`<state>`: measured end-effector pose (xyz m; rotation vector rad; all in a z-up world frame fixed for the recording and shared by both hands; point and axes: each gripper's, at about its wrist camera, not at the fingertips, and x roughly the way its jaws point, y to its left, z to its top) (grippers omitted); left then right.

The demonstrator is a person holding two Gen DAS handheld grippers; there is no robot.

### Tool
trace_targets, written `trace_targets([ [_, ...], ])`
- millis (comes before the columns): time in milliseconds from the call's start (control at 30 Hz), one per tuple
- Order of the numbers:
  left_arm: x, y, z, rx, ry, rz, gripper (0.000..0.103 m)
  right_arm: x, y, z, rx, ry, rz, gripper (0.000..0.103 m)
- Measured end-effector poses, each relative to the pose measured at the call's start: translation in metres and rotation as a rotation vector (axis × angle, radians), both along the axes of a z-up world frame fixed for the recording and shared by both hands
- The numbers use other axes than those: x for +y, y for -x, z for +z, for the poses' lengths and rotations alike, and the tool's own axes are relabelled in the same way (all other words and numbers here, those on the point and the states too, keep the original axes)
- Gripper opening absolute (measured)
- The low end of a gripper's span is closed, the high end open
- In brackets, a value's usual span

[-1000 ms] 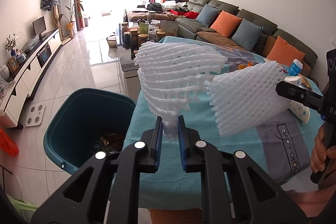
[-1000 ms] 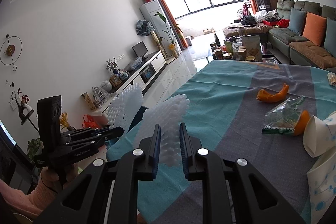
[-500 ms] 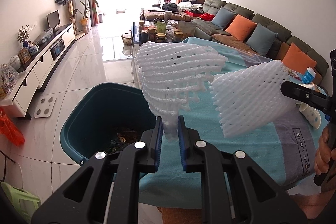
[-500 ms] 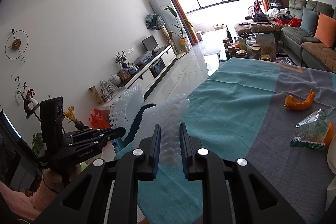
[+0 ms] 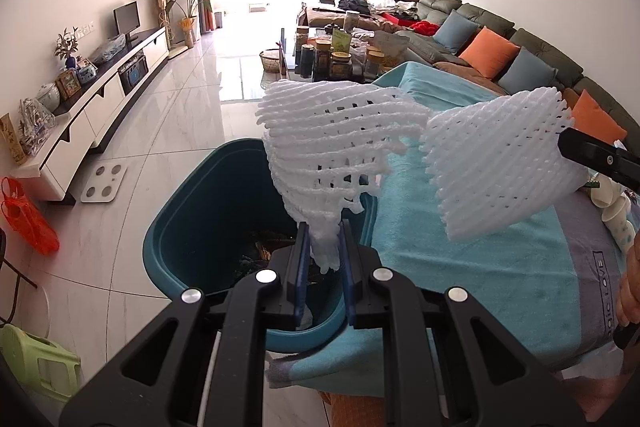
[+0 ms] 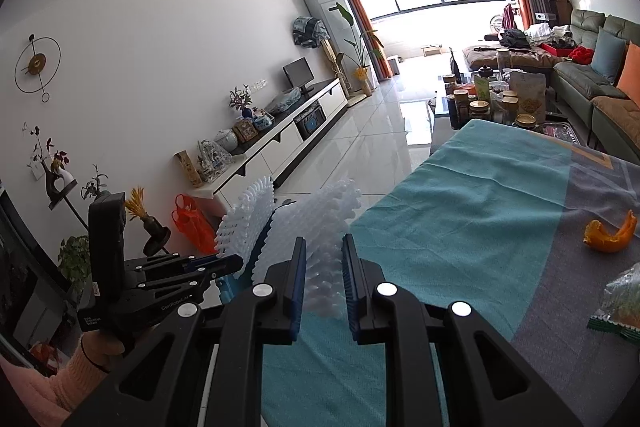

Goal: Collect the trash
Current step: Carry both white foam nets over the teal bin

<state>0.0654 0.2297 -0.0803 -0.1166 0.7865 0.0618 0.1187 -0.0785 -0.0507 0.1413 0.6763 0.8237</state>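
My left gripper (image 5: pixel 324 241) is shut on a white foam fruit net (image 5: pixel 332 143) and holds it above the teal trash bin (image 5: pixel 200 223), which stands on the floor by the table's left edge with trash inside. My right gripper (image 6: pixel 324 259) is shut on a second white foam net (image 6: pixel 316 227). That second net (image 5: pixel 496 163) hangs above the tablecloth to the right of the first net. The left gripper (image 6: pixel 224 263) with its net (image 6: pixel 250 217) shows at the left of the right wrist view.
The table has a teal and grey cloth (image 6: pixel 480 227). On it lie an orange peel (image 6: pixel 610 233), a plastic wrapper (image 6: pixel 624 303) and paper cups (image 5: pixel 616 211). A coffee table with jars (image 5: pixel 340 59), a sofa (image 5: pixel 500 47), a TV cabinet (image 5: pixel 96 111) and a green stool (image 5: pixel 36 363) surround it.
Both grippers have moved left with their nets. The left net now hangs over the bin's opening and the bin sits more directly below it.
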Motion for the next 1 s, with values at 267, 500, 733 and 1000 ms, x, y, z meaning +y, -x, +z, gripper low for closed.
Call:
trace_targets([
  [267,0.012,-0.006,-0.01,0.03,0.007,0.029,0.015,0.025,-0.008,-0.002,-0.002,0.027,0.034,0.016],
  [500,0.016,-0.015,-0.019,0.055,0.022,0.05,0.015,0.04,-0.017,-0.008,0.011,0.057,0.041,0.016],
  [733,0.024,-0.024,-0.033,0.087,0.034,0.074,0.016,0.054,-0.024,-0.014,0.026,0.081,0.049,0.016],
  [1000,0.035,-0.033,-0.049,0.121,0.059,0.101,0.016,0.076,-0.033,-0.019,0.049,0.124,0.059,0.017],
])
